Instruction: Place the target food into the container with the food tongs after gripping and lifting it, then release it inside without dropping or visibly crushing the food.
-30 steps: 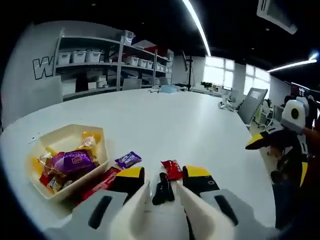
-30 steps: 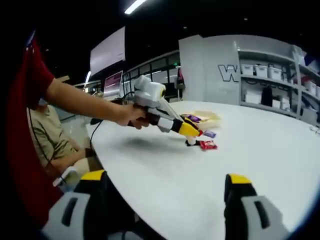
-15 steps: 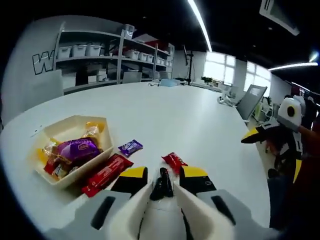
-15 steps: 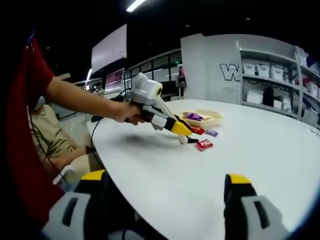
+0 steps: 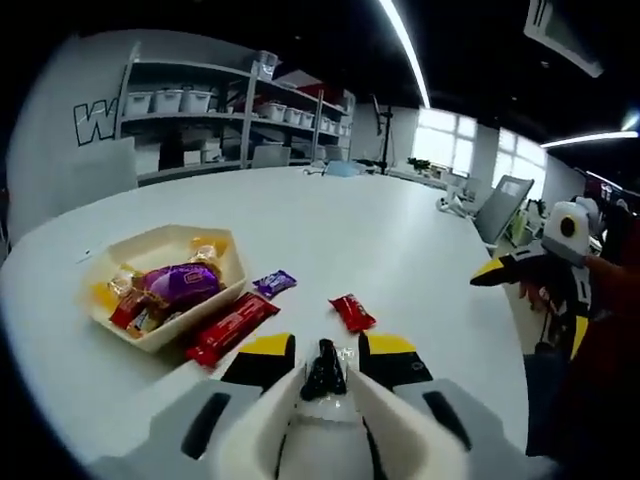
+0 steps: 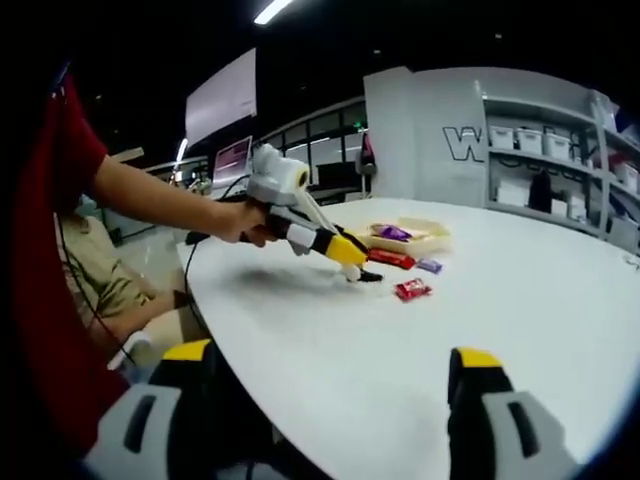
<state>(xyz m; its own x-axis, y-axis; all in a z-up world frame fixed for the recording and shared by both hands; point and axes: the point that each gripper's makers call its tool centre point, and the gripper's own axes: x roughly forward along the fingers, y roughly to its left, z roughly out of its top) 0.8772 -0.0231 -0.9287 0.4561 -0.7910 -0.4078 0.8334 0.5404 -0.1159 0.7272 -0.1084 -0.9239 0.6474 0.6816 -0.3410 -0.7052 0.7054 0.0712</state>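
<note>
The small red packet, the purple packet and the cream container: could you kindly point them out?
small red packet point(image 5: 352, 312), left gripper view, wrapper middle.
purple packet point(image 5: 274, 283), left gripper view, wrapper middle.
cream container point(image 5: 228, 262), left gripper view, right rim.

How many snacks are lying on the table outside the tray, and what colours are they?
Long red bar beside the tray: 1
Small red packet: 1
Small purple packet: 1
Total on the table outside the tray: 3
The left gripper also holds a small black item; I can't tell what it is. The snacks in the tray are piled too close to count.
</note>
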